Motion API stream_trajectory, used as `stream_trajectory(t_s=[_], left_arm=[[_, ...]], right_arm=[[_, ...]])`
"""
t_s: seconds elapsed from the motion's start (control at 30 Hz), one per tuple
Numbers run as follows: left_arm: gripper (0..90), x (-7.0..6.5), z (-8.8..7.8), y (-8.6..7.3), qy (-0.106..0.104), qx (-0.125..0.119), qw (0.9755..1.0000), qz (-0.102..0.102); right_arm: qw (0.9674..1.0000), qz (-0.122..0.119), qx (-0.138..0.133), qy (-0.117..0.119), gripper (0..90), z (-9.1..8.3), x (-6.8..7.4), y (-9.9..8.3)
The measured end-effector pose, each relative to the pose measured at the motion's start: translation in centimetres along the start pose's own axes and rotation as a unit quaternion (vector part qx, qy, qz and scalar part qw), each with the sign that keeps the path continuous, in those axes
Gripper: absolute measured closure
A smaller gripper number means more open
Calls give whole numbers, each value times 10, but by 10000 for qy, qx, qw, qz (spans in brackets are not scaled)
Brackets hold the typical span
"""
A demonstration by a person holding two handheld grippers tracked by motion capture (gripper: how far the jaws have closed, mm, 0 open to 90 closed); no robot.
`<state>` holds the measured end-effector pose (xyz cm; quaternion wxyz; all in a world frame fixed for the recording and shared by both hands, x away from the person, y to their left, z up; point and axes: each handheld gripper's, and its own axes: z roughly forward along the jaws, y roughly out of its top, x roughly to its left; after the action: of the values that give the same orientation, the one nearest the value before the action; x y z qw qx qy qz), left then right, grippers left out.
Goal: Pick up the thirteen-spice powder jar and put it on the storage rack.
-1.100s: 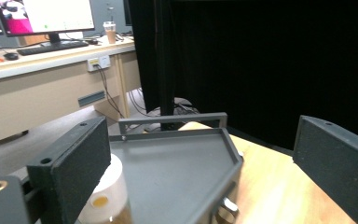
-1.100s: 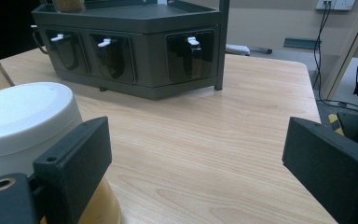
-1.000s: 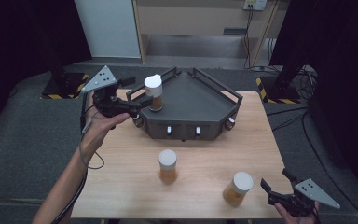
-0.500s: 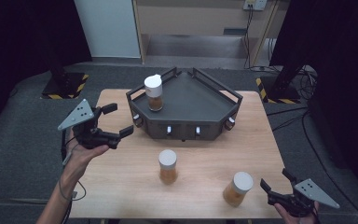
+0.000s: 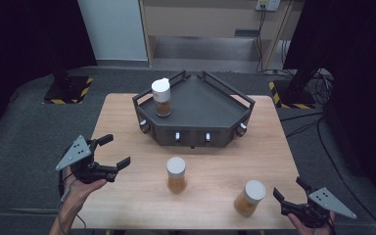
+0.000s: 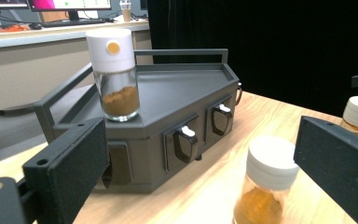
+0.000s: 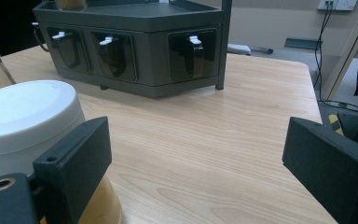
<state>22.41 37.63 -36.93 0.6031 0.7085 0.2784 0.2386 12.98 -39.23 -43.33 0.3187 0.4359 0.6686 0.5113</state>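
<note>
1. The left gripper (image 5: pixel 111 152) hovers over the worktop's (image 5: pixel 127 117) left edge with its jaws spread wide and nothing between them.
2. It points across the worktop toward the middle spice jar (image 5: pixel 176 174), which stands upright near the front of the worktop, apart from the gripper.
3. In the left gripper view that same jar (image 6: pixel 265 182), with its white cap and brown powder, sits between the two jaws but farther off, not touched by them.
4. A second spice jar (image 5: pixel 161 97) stands upright on the left part of the dark angular tray rack (image 5: pixel 210 105) at the back of the worktop.
5. The right gripper (image 5: pixel 291 198) rests at the front right corner, jaws open and empty.
6. A third spice jar (image 5: pixel 249 198) stands just beside its left jaw; in the right gripper view the jar (image 7: pixel 28 126) sits behind that jaw, not clamped.
</note>
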Motion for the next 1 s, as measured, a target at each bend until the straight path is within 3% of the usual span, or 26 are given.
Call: stream_trajectory(t_s=[0.27,0.63,1.0], left_arm=[[22,-2,-19,-44,91,-31,9998,-165],[19,0,-29,-87,57,139,9992,-366],[28,2,-32,-104,254,398,9978,-461]], right_arm=[[10000,0,14,-10,78,0,1,1],[10000,-13,35,-22,78,2,1,1],[10000,-4,42,-16,78,2,0,1]])
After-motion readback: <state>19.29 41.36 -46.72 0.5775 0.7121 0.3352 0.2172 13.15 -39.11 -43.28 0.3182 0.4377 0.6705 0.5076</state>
